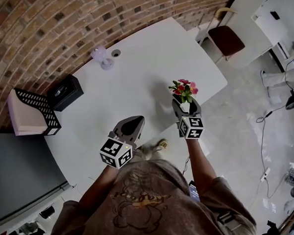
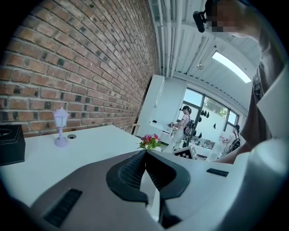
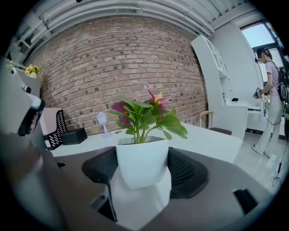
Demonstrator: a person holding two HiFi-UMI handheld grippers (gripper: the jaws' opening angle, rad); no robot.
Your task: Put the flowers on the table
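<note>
Head view: the smooth white worktop [image 1: 143, 60] runs along a rough brick wall. The right hand-held gripper [image 1: 185, 103] carries the flowers [image 1: 184, 89] over the worktop's near edge, toward its right corner. The left hand-held gripper [image 1: 132, 124] is further left along that edge.

Left gripper view: the jaws are clenched, ribbed black pads [image 2: 131, 169] meeting at the tip with nothing between them.

Right gripper view: the jaws grasp a smooth, white, square-sided pot [image 3: 142, 162] by its walls. Pink blooms and glossy green leaves rise from it.
</note>
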